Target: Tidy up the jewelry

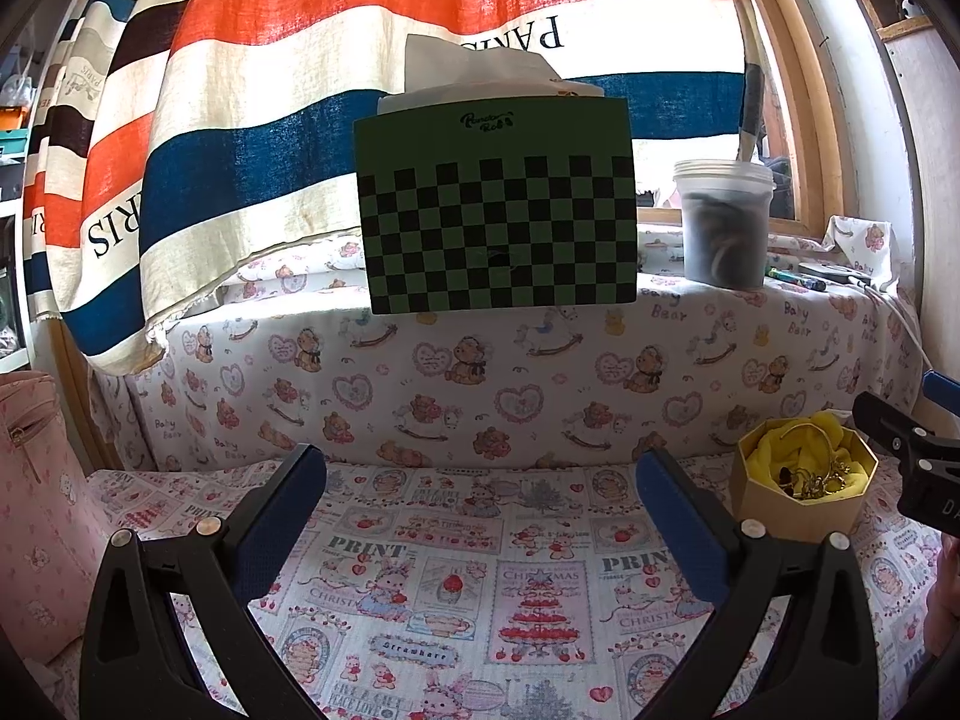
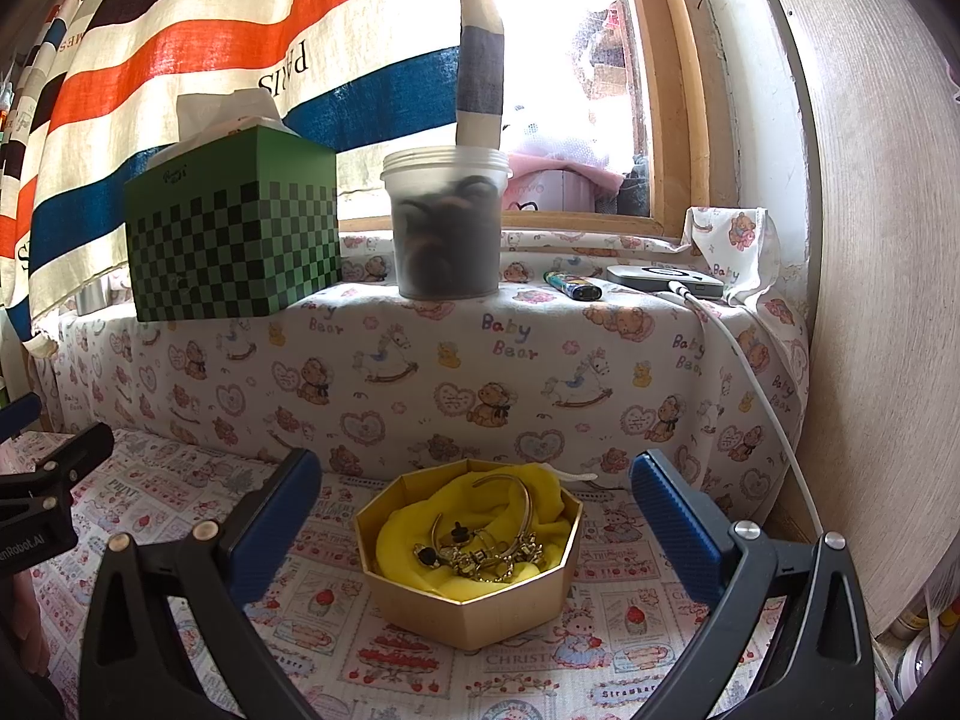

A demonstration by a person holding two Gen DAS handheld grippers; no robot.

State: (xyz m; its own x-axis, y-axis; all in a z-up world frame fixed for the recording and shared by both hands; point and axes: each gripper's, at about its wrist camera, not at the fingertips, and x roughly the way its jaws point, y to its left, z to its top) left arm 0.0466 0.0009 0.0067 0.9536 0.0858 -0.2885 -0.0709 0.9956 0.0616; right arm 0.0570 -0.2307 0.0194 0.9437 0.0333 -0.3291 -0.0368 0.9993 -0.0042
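Observation:
A gold octagonal box [image 2: 480, 615] lined with yellow cloth [image 2: 408, 531] sits on the printed tablecloth. Inside it lie gold bangles and chains [image 2: 492, 546], tangled together. My right gripper [image 2: 474, 474] is open, its blue-padded fingers [image 2: 279, 531] standing wide on either side of the box and just short of it. In the left wrist view the same box [image 1: 801, 516] is at the right, beyond my left gripper [image 1: 480, 468], which is open over bare tablecloth with nothing between its fingers. The right gripper's black body [image 1: 912, 456] shows at that view's right edge.
A green checkered tissue box [image 2: 234, 240], a clear plastic tub of dark items [image 2: 447, 222], a lighter [image 2: 570, 285] and a grey device with a white cable [image 2: 666, 282] stand on the cloth-covered ledge behind. A striped curtain [image 1: 240, 90] hangs above. A pink bag [image 1: 36, 480] is at the left.

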